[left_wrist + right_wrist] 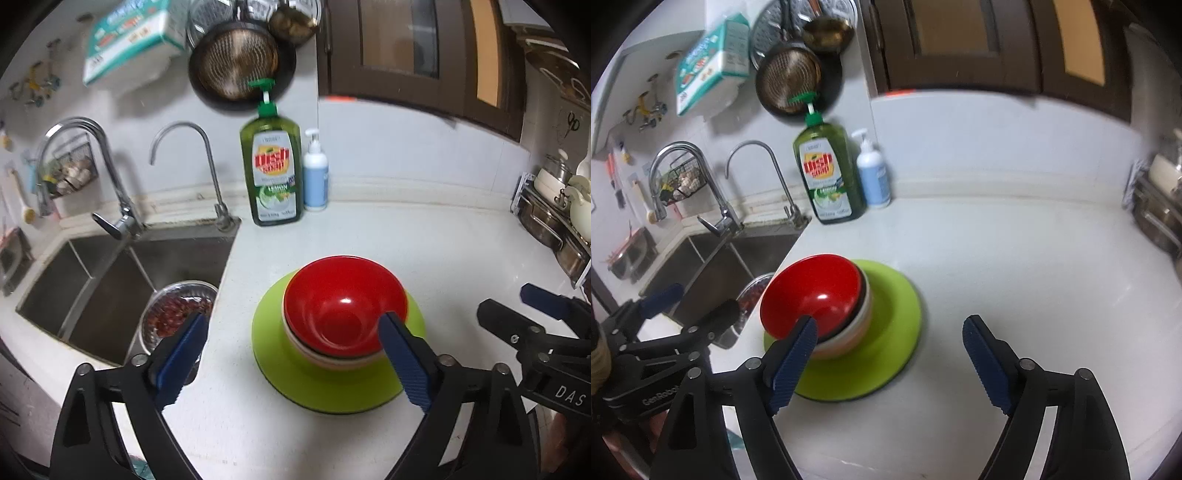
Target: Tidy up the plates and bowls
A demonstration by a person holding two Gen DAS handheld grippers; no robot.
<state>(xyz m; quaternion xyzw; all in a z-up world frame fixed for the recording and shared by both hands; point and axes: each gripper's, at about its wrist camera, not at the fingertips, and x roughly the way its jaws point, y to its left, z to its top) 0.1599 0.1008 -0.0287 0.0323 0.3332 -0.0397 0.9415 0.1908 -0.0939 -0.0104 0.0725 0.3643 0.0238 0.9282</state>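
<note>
A red bowl tops a short stack of bowls, a cream one showing beneath it, all resting on a lime green plate on the white counter. My left gripper hovers just in front of the stack, open, with nothing between its blue pads. In the right wrist view the same red bowl and green plate lie left of centre. My right gripper is open and holds nothing, its left pad close to the bowl stack. The left gripper also shows at the left edge.
A steel sink lies left, holding a metal colander of red food, with two faucets behind. A green dish soap bottle and white pump bottle stand at the wall. A rack of pots sits far right.
</note>
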